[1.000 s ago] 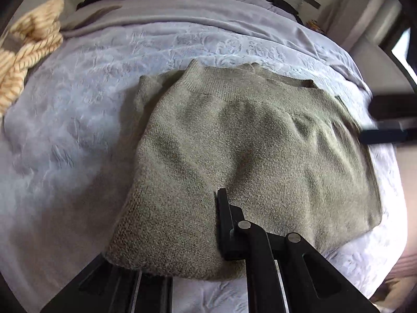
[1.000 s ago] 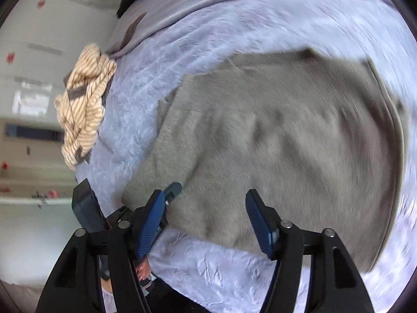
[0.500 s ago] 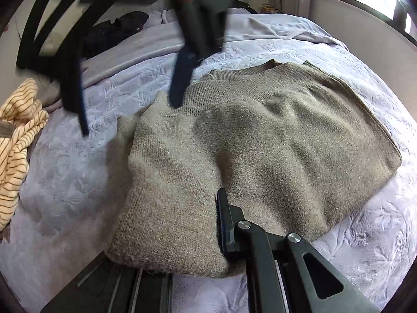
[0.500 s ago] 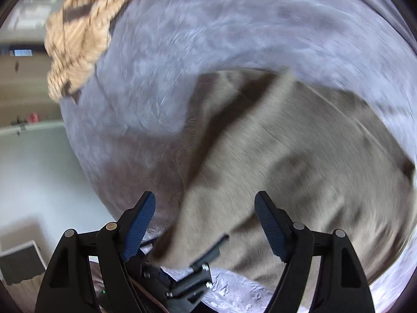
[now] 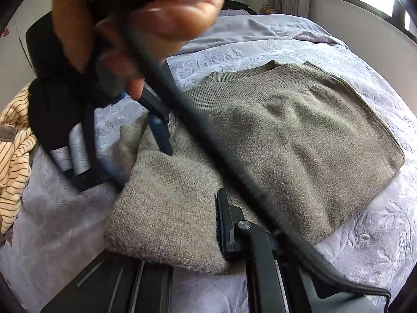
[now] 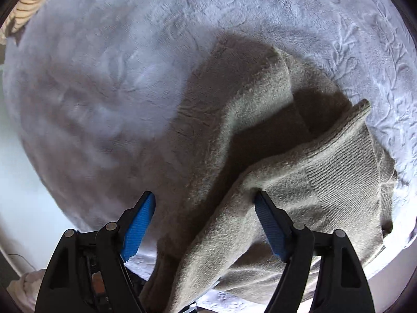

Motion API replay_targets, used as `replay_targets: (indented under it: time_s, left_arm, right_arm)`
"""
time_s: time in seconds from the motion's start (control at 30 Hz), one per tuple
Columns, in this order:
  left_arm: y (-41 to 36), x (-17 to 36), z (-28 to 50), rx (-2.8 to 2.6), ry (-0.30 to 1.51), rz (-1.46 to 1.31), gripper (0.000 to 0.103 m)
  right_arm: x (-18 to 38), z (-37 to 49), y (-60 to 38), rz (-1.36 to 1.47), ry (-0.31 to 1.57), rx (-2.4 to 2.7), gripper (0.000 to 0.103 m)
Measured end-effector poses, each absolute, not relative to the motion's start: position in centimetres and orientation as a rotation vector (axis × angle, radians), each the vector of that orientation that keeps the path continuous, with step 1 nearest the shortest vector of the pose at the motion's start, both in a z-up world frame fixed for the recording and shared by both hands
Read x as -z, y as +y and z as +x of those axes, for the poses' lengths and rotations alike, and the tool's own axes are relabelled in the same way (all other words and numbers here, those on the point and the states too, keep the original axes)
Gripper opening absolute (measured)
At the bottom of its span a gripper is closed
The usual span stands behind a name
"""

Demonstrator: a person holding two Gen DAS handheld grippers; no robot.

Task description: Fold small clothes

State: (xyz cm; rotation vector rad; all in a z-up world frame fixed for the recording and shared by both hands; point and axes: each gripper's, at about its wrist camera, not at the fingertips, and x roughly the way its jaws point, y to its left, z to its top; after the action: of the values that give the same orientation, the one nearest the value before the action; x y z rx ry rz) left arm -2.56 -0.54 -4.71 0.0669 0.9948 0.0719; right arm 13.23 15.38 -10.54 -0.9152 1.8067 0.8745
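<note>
**Folded sweater on the bed, one claw pinching, one spread**

While the olive-grey knitted sweater (image 5: 273,140) lies folded on the lilac embossed bedspread (image 5: 365,234), its near edge is pinched in the left claw (image 5: 217,224), which is clamped tight on the knit; only one of its fingers shows, the other being buried under the fabric. A blurred hand (image 5: 135,20) holding the right claw (image 5: 125,140) fills the upper left of the left wrist view, and a dark cable (image 5: 234,167) crosses the garment, hiding part of it. Seen from the right wrist, the right claw (image 6: 206,224) stands fairly wide after narrowing, blue pads (image 6: 138,224) apart, a sweater fold (image 6: 260,208) between them; one pad meets the knit, the other is clear. A cream striped garment (image 5: 13,156) is cut off at the frame edge.
</note>
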Motion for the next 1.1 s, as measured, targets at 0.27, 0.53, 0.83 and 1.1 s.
replay_targets:
  time_s: [0.27, 0.53, 0.83, 1.1]
  left_arm:
    - [-1.5, 1.2, -2.3, -0.032, 0.933, 0.065, 0.013]
    - [-7.5, -4.7, -0.2, 0.083, 0.823, 0.139, 0.013]
    - [-19.0, -6.3, 2.9, 0.29, 0.765, 0.32, 0.013]
    - [-27.3, 0.6, 3.2, 0.452, 0.878, 0.504, 0.013]
  right_arm:
    - [5.0, 16.4, 8.2, -0.541, 1.678, -0.977, 0.015]
    - [-2.1, 20.9, -4.7, -0.013, 1.558, -1.055, 0.015]
    - [-6.1, 23.7, -20.5, 0.354, 1.324, -0.993, 0.015]
    - [2.9, 23.6, -33.0, 0.557, 1.348, -0.773, 0.015]
